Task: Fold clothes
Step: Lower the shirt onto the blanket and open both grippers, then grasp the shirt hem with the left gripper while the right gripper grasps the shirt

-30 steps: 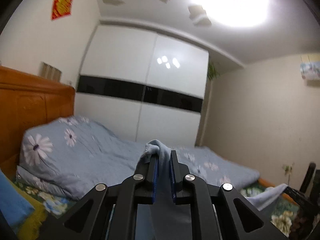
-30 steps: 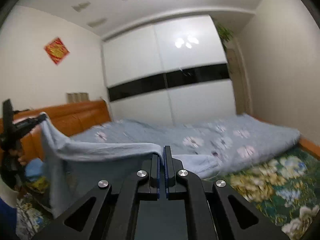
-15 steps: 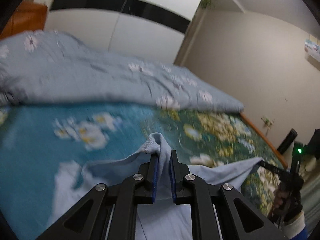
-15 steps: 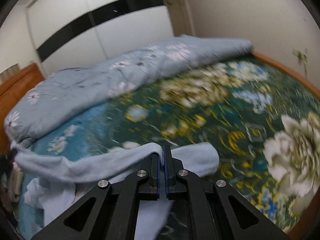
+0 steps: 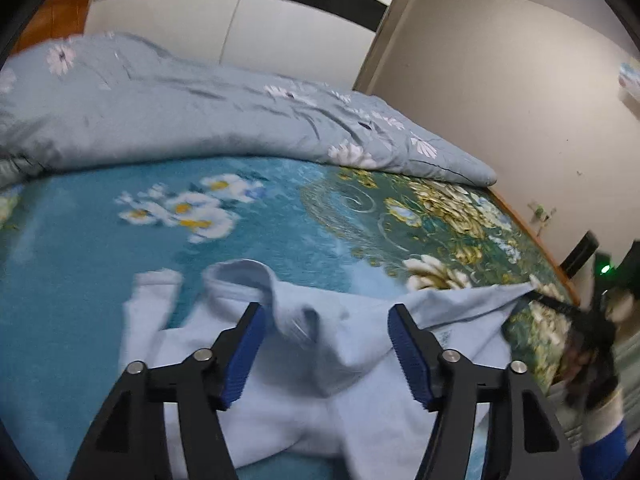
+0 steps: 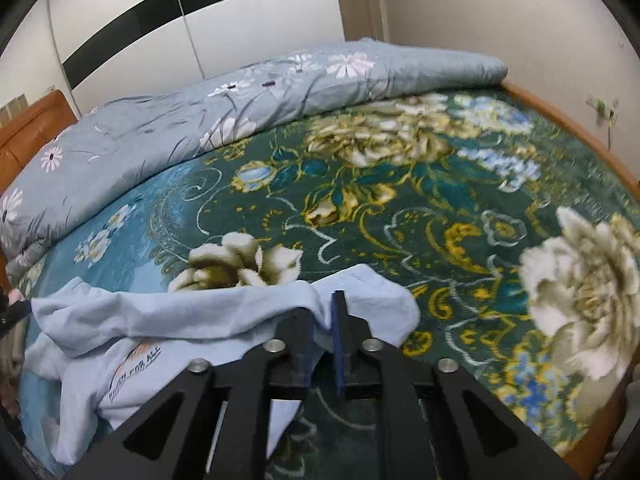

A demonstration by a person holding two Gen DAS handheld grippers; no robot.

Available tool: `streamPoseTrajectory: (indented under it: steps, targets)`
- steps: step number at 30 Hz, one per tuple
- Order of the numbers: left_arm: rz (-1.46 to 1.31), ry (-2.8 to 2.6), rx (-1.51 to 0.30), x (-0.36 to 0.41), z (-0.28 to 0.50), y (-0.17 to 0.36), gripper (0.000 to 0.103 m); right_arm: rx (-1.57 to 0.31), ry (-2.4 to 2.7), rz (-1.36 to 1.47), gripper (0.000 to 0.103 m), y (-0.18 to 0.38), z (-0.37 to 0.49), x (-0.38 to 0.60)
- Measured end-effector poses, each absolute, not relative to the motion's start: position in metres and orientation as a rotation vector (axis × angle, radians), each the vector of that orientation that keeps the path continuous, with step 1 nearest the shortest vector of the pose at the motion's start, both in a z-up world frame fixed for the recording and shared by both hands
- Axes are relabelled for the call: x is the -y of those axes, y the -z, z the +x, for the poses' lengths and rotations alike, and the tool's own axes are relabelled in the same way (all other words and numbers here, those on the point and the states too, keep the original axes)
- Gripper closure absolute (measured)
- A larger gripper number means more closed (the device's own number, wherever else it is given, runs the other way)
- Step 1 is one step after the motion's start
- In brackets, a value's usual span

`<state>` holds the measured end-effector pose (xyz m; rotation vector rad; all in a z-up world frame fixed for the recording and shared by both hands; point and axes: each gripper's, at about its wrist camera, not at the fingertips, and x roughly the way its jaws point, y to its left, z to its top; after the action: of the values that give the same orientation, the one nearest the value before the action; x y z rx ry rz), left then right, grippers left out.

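A light blue shirt (image 5: 360, 360) lies crumpled on the floral bedspread (image 5: 280, 220), collar (image 5: 240, 276) toward the far side. My left gripper (image 5: 326, 312) hovers just above it, its jaws opening wide and no cloth pinched between the blue pads (image 5: 248, 344). In the right wrist view the shirt (image 6: 180, 320) spreads to the left, with a printed logo (image 6: 132, 364) showing. My right gripper (image 6: 323, 308) has its jaws opening by a narrow gap, and a fold of the shirt's edge still lies between them. The left wrist view shows a gloved hand (image 5: 592, 364) holding that gripper.
A grey-blue duvet (image 5: 200, 112) with daisies is bunched along the far side of the bed (image 6: 240, 92). The wooden bed frame (image 6: 580, 132) runs along the right edge, and a headboard (image 6: 32, 128) stands at the left. A white wardrobe (image 5: 280, 20) with a black band fills the back wall.
Both grippers came down from chest height to the bed and tipped downward, laying the shirt on the bedspread. The left jaws sprang wide and let go of the cloth; the right jaws parted slightly.
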<state>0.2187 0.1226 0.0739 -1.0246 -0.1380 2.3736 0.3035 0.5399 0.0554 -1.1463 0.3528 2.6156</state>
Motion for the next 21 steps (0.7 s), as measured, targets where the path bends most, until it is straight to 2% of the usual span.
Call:
streamPoseTrajectory:
  steps: [1,7,14,19,21]
  targets:
    - [-1.017,-2.400,0.130,-0.113,0.221,-0.074,0.025,-0.317,-2.618,-1.116,0.066,-0.062,0.308,-0.536]
    - [-1.128,-2.464,0.207,-0.067,0.218,-0.048,0.025,-0.155,-2.819,-1.052,0.063,-0.088,0.311,-0.462]
    - [-1.238,-2.418,0.209,-0.059,0.219,-0.016,0.025,-0.214,-3.098,-1.467,0.061,-0.033,0.264,-0.325]
    - [-1.261,-2.395,0.204,-0.054,0.223,-0.007,0.027,-0.219,-3.046,-1.622,0.061,-0.006,0.254,-0.294]
    - [-1.249,-2.393,0.206,-0.054,0.225,-0.005,0.032,-0.235,-3.016,-1.620,0.061,-0.001,0.259,-0.295]
